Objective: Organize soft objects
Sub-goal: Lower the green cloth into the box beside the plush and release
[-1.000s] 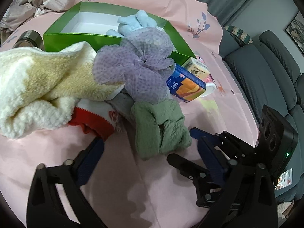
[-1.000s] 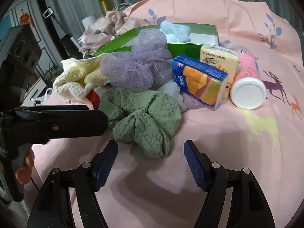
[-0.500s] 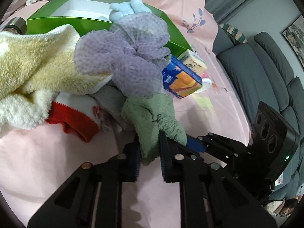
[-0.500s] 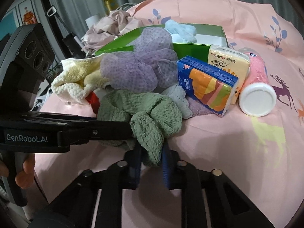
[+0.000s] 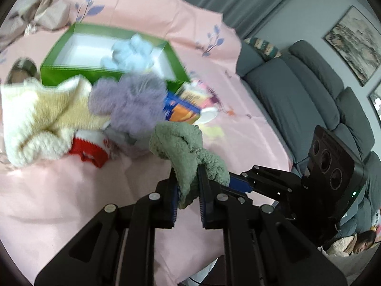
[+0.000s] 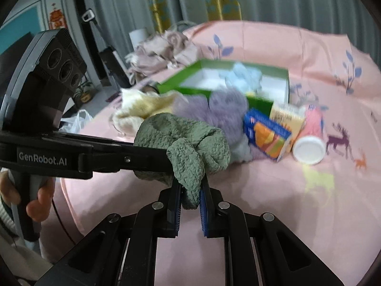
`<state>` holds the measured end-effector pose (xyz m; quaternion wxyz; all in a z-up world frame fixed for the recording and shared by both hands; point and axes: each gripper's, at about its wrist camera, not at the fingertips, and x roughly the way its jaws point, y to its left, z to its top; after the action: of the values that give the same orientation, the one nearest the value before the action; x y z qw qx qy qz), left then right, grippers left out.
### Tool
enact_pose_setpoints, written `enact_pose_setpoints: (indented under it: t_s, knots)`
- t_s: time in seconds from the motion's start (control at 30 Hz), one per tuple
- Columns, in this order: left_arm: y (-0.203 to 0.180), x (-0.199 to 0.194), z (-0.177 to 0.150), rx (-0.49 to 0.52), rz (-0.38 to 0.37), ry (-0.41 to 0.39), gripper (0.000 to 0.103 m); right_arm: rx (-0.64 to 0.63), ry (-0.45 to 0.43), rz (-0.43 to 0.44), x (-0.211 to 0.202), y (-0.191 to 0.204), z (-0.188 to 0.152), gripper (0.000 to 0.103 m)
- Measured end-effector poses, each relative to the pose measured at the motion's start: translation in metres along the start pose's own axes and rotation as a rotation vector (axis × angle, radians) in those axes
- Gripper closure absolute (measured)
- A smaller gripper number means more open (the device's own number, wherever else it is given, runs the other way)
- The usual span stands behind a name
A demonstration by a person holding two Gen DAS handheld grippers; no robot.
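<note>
A green towel (image 5: 181,143) (image 6: 183,140) hangs lifted above the pink tablecloth, pinched from two sides. My left gripper (image 5: 187,183) is shut on one fold of it. My right gripper (image 6: 190,188) is shut on another fold, and reaches in from the right in the left wrist view. Behind it lie a purple mesh puff (image 5: 131,104) (image 6: 219,109), a cream fluffy blanket (image 5: 40,109) (image 6: 140,109) and a red and white sock (image 5: 90,147). The green box (image 5: 71,74) (image 6: 262,102) at the back holds a light blue soft toy (image 5: 131,54) (image 6: 245,76).
A blue and orange tissue pack (image 5: 181,112) (image 6: 266,138), a yellow pack (image 6: 285,116) and a pink bottle with a white cap (image 6: 309,143) lie right of the pile. A grey sofa (image 5: 297,95) stands beyond the table. Crumpled beige cloth (image 6: 162,47) lies at the far edge.
Both grippers went from open to shut on the green towel, one on each side. Both then rose, lifting the towel off the cloth.
</note>
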<state>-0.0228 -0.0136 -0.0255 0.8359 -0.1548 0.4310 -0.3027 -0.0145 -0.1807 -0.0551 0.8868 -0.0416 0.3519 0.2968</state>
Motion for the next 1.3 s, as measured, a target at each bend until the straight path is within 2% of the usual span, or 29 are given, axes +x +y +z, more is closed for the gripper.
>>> enact_pose_setpoints:
  t_s: [0.27,0.53,0.73,0.97,1.03,1.07,1.1,1.17,1.23,1.3]
  knots:
    - [-0.005,-0.021,0.037,0.064,0.044,-0.081,0.091,-0.040,-0.114,-0.046,-0.009,-0.001,0.034,0.088]
    - [0.008,-0.016,0.101,0.083,0.109,-0.140,0.092,-0.080,-0.193,-0.088,0.006,-0.009,0.088,0.088]
    - [0.037,0.001,0.139,0.059,0.176,-0.137,0.092,-0.079,-0.182,-0.097,0.046,-0.023,0.128,0.088]
    - [0.088,0.035,0.165,-0.023,0.271,-0.081,0.089,-0.066,-0.102,-0.106,0.110,-0.035,0.146,0.088]
    - [0.100,0.047,0.168,-0.040,0.308,-0.050,0.083,-0.059,-0.060,-0.110,0.131,-0.037,0.148,0.088]
    - [0.105,0.052,0.169,-0.047,0.329,-0.041,0.070,-0.057,-0.043,-0.116,0.138,-0.038,0.148,0.087]
    - [0.111,0.057,0.169,-0.056,0.351,-0.026,0.049,-0.058,-0.021,-0.129,0.146,-0.039,0.147,0.084]
    - [0.118,0.063,0.168,-0.073,0.380,-0.011,0.027,-0.066,0.022,-0.175,0.156,-0.042,0.145,0.073]
    - [0.125,0.065,0.167,-0.092,0.391,-0.002,0.023,-0.071,0.034,-0.184,0.156,-0.043,0.142,0.063]
    - [0.128,0.064,0.165,-0.108,0.393,0.007,0.018,-0.078,0.028,-0.188,0.149,-0.042,0.141,0.062]
